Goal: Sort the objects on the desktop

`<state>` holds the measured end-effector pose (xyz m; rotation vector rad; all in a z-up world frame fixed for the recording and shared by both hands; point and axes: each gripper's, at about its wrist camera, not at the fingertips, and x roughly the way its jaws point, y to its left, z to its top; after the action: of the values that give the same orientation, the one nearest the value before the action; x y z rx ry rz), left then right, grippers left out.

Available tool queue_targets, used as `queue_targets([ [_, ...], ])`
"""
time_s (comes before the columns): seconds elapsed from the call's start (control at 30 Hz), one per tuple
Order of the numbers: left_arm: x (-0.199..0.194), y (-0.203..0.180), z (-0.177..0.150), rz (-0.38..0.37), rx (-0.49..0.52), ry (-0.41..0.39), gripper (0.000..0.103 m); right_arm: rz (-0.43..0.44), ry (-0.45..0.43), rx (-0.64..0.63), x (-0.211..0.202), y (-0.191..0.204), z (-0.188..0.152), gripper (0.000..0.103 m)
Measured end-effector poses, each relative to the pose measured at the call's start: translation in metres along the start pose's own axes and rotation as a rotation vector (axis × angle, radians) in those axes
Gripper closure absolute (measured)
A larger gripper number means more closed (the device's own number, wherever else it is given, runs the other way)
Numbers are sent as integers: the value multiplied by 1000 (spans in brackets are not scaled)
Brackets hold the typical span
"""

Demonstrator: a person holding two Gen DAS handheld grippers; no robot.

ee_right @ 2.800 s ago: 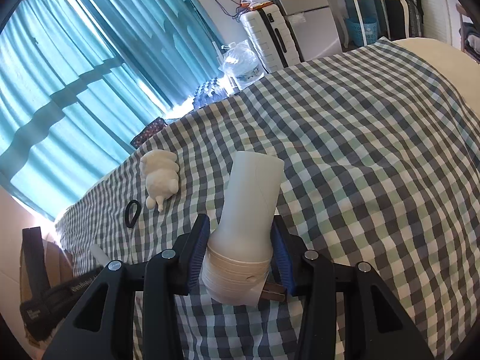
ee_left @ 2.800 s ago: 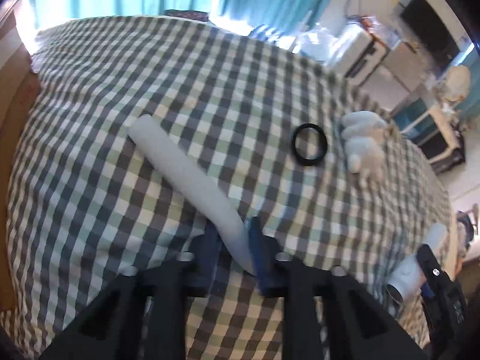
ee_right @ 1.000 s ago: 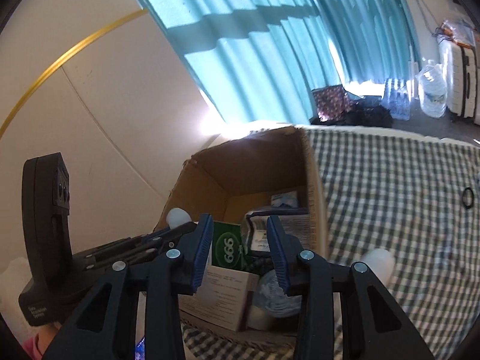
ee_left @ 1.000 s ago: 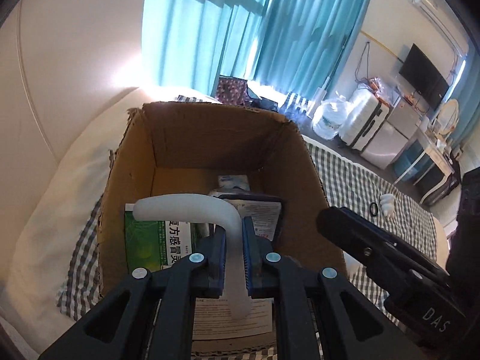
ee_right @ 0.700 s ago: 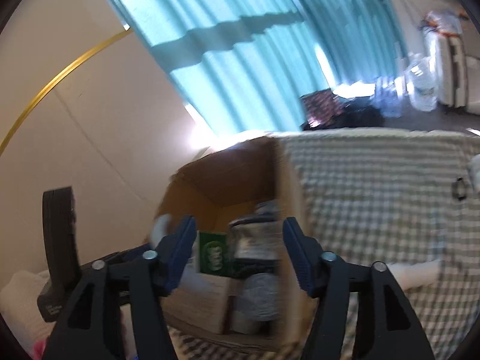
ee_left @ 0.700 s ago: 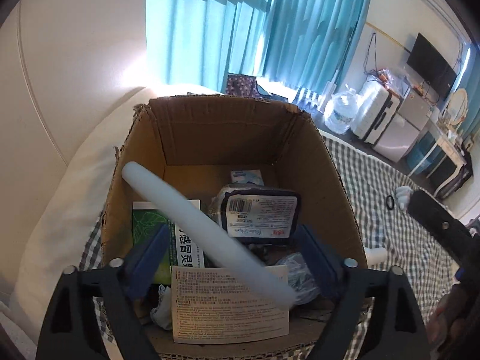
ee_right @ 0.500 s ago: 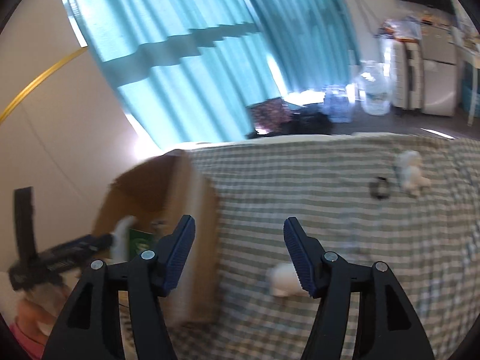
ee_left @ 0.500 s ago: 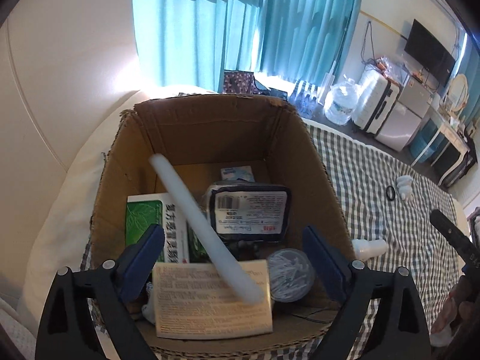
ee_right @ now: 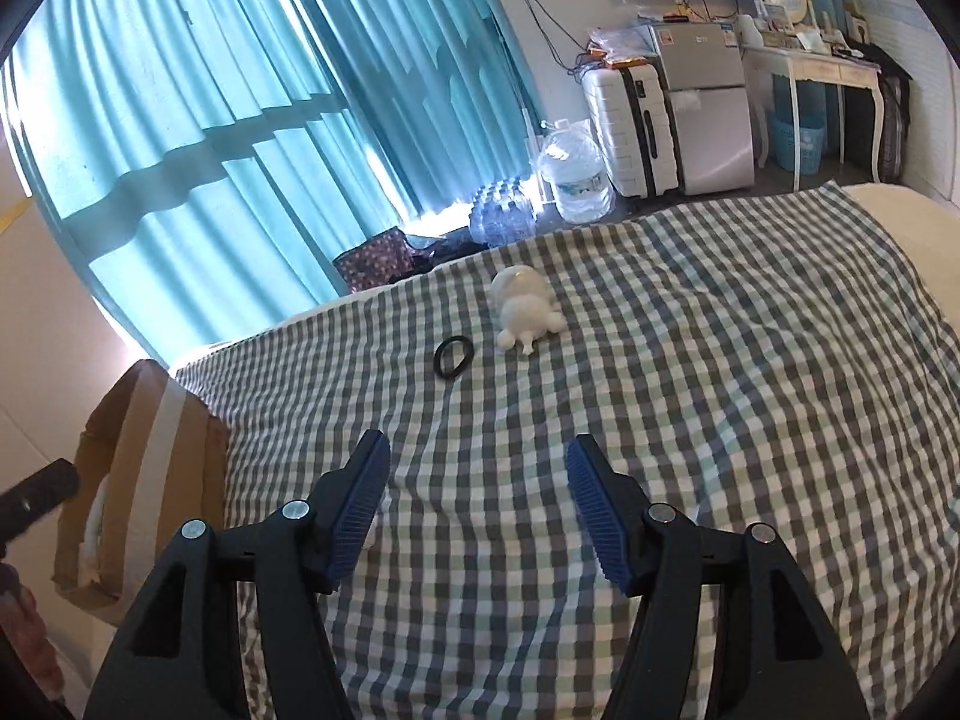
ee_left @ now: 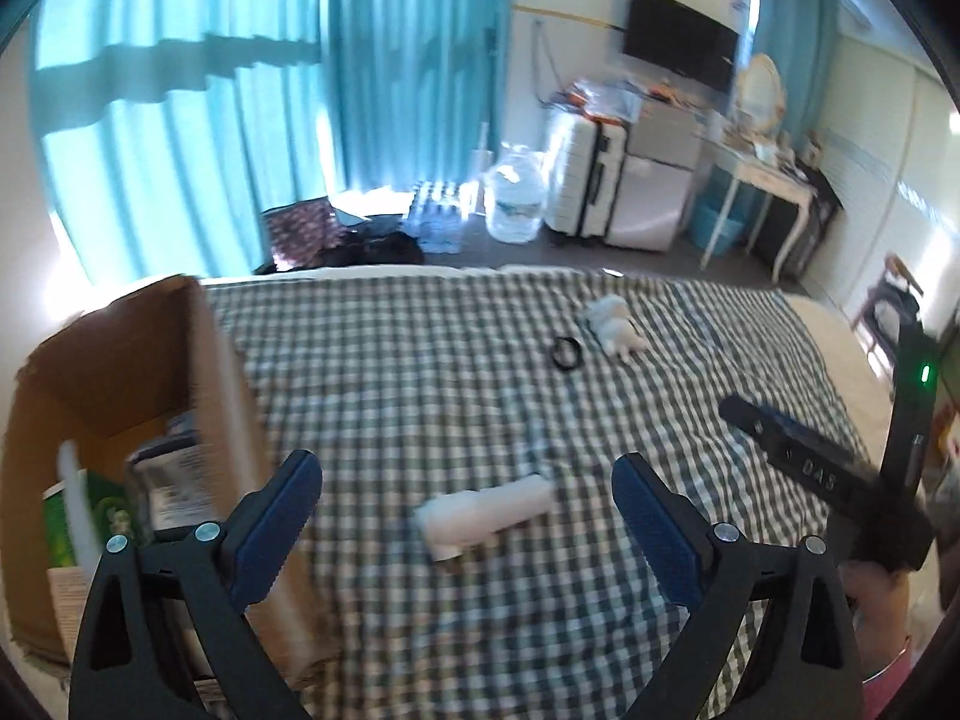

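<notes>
Your left claw (ee_left: 465, 489) is wide apart and holds nothing. It hangs above the checked cloth (ee_left: 420, 372), and just beyond its fingers a white bottle (ee_left: 486, 513) lies on its side on the cloth. The picture is blurred here, so you cannot read more detail on it.

Your right claw (ee_right: 477, 507) is also apart and empty, above the same cloth. Between its fingers you see only bare checks.

At the near left stands the cardboard box (ee_left: 204, 360). Inside it you can see a white tube (ee_left: 75, 498) leaning up, a green packet (ee_left: 108, 510) and a dark packet with a label (ee_left: 174, 474). So a part of the sorting seems done: several things are already in the box.

What is left, as far as the pictures show, are three things on the cloth. The bottle is near to the box. Farther away, toward the curtains, the black ring (ee_right: 453, 356) lies flat, and just to its right the white toy (ee_right: 525, 309), close beside it but not touching. Probably the bottle is the nearest next thing for your left claw.
</notes>
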<state>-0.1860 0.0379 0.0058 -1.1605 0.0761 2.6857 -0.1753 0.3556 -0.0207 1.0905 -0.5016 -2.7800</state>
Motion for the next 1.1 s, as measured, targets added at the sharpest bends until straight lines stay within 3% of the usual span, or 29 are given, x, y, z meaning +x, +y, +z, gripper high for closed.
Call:
queue_targets([
  [0.2,73,-33,-21,46,27,105,3,14,-8,-16,27,-11,15,41],
  [0.4,118,-29,-39,111,80,132,3,-21,-19,-137,67,-1,36,41],
  [0.53,139,-28,-47,135,178,133,3,-21,-12,-150,99,-3,53,41],
  [0.67,158,-23,-54,102,218,158,3,-46,12,-176,140,-3,68,41],
  [0.83,171,-11,-62,40,188,185,4,-81,55,-176,183,-9,67,41],
  [0.9,172,-5,-61,-5,153,186,15,-118,73,-184,195,-9,65,41],
  [0.93,171,-2,-60,-22,143,177,26,-130,83,-181,198,-10,63,49],
  [1.07,164,0,-58,-12,157,156,53,-149,108,-209,196,-8,60,50],
  [1.1,162,1,-58,-18,153,158,55,-142,110,-211,191,-8,59,50],
])
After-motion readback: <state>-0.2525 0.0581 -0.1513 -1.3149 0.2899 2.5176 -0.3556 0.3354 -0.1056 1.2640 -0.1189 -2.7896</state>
